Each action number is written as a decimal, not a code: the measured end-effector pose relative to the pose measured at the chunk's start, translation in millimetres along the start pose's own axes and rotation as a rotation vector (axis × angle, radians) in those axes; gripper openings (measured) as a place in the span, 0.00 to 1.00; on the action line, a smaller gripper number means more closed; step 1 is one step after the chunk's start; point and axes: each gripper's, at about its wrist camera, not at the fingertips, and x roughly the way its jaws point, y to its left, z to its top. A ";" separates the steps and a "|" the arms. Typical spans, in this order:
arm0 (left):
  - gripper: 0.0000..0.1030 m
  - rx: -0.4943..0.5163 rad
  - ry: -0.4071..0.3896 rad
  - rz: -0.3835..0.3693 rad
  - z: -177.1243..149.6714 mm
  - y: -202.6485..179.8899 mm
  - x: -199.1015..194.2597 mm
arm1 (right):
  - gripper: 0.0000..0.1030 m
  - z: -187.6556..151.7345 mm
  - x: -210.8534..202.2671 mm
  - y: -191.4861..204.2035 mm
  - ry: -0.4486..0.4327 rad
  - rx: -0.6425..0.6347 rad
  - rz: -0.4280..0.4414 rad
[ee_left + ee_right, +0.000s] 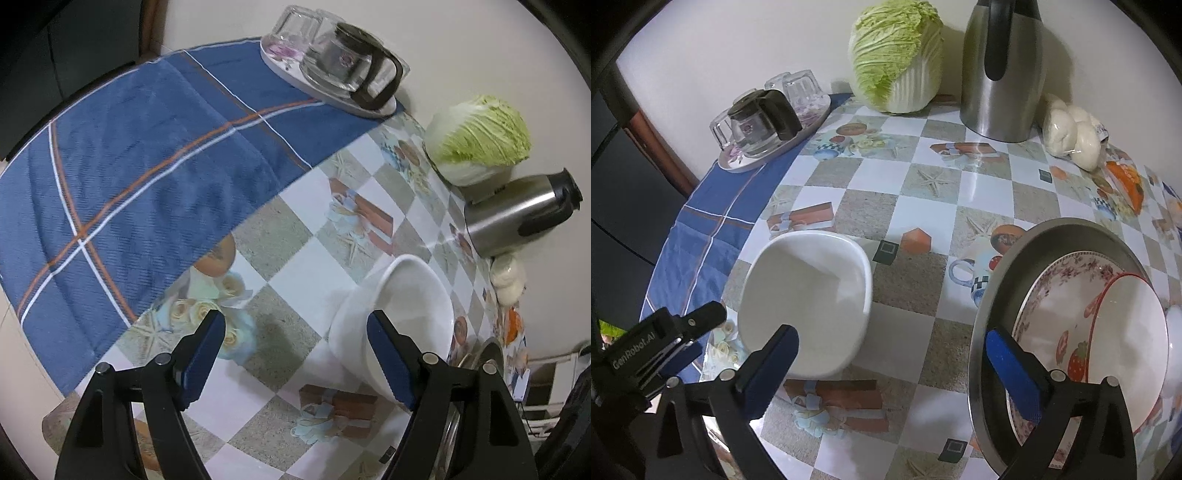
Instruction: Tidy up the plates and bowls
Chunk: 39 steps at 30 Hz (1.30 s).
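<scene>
A white, rounded-square bowl (809,302) stands upright on the checked tablecloth, with nothing in it. My right gripper (890,332) hangs open above the cloth, between this bowl and a round metal tray (993,288). On the tray lie a floral plate (1041,295) and a red-rimmed strawberry dish (1126,325). My left gripper (295,332) is open too, and the white bowl (406,310) sits just right of the gap, behind its right finger (388,354). In the right wrist view the left gripper (701,332) shows beside the bowl's left edge.
At the back by the wall stand a Chinese cabbage (897,55), a steel jug (1001,74) and a bag of white buns (1075,133). A tray with glasses and a glass pot (764,122) sits on the blue cloth (129,166). The table edge runs along the left.
</scene>
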 end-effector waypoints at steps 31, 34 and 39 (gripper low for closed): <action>0.87 0.072 0.019 -0.060 4.4 -20.5 22.2 | 1.00 2.3 26.8 13.3 0.035 0.020 -0.004; 0.87 0.082 0.025 -0.058 4.3 -22.9 27.6 | 1.00 1.0 31.0 13.3 0.044 0.020 -0.007; 0.87 0.097 0.033 -0.047 4.5 -25.4 34.4 | 1.00 -1.1 35.6 16.0 0.043 0.005 -0.022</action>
